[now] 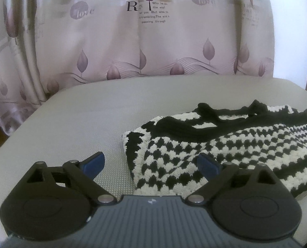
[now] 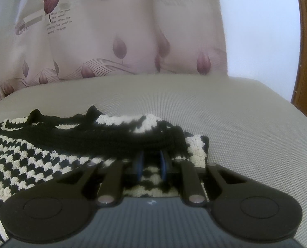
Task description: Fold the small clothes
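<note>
Behind your grey tabletop (image 2: 225,113) hangs a leaf-printed curtain (image 1: 112,41), its lettering partly blurred. The black-and-white knit garment (image 1: 225,144) lies on it, cut off at the frame edges. Your left gripper (image 1: 151,163) stands wide apart, touching nothing; your right gripper (image 2: 151,165) is clamped on the garment's edge, fingertips half hidden under a fold.

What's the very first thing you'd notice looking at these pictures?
The black-and-white checked knitted garment, lying folded on the grey woven surface. The right gripper pinches its edge, while the left gripper stands open over its corner. Behind hangs a pink curtain printed with purple leaves.
</note>
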The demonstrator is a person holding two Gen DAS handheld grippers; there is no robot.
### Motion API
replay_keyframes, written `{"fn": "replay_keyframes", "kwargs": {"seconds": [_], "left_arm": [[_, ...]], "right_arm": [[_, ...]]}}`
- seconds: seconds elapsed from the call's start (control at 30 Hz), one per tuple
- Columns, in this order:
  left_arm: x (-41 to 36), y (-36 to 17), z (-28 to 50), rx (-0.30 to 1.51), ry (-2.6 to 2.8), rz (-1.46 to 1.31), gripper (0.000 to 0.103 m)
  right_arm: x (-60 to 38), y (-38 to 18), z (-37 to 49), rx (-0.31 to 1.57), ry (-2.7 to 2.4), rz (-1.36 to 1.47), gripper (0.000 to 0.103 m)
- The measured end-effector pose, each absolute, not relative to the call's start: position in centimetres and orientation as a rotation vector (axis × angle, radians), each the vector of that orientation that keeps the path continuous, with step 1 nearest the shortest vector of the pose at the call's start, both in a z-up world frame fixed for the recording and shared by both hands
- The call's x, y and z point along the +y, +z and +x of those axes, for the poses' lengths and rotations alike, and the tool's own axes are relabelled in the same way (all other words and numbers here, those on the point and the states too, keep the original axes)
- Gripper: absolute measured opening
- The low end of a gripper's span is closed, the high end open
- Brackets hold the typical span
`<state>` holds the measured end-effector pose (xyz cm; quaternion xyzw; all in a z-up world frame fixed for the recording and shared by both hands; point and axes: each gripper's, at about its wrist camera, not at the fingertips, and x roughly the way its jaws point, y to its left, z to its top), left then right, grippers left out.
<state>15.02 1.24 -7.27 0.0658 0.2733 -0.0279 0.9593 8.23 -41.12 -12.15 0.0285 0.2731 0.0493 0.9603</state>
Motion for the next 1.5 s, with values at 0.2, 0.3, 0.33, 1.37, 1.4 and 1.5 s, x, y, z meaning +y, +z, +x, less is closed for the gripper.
{"fn": "replay_keyframes", "kwargs": {"seconds": [0.2, 0.3, 0.33, 1.37, 1.4, 1.5], "left_arm": [[1.0, -7.2, 15.3, 0.552, -0.051, 0.151, 0.096], [1.0, -7.3, 15.4, 0.554, -0.05, 0.159, 0.096], [1.0, -7.3, 15.5, 0.555, -0.049, 0.161, 0.096], [9.4, -9.8, 22.1, 0.816, -0.374, -0.154, 0.082], [9.4, -9.9, 22.3, 0.819, -0.395, -0.158, 0.08], [9.3, -10.2, 22.8, 0.822, -0.448, -0.214, 0.048]], "right_arm": [[-41.2, -12.2, 8.2, 0.552, 0.101, 0.061, 0.017], [-41.2, -12.2, 8.2, 0.55, 0.101, 0.062, 0.017], [-41.2, -12.2, 8.2, 0.549, 0.101, 0.061, 0.017], [-41.1, -12.1, 8.1, 0.537, 0.094, 0.053, 0.017], [-41.1, -12.1, 8.1, 0.537, 0.093, 0.053, 0.017], [-41.1, -12.1, 8.1, 0.535, 0.091, 0.049, 0.017]]}}
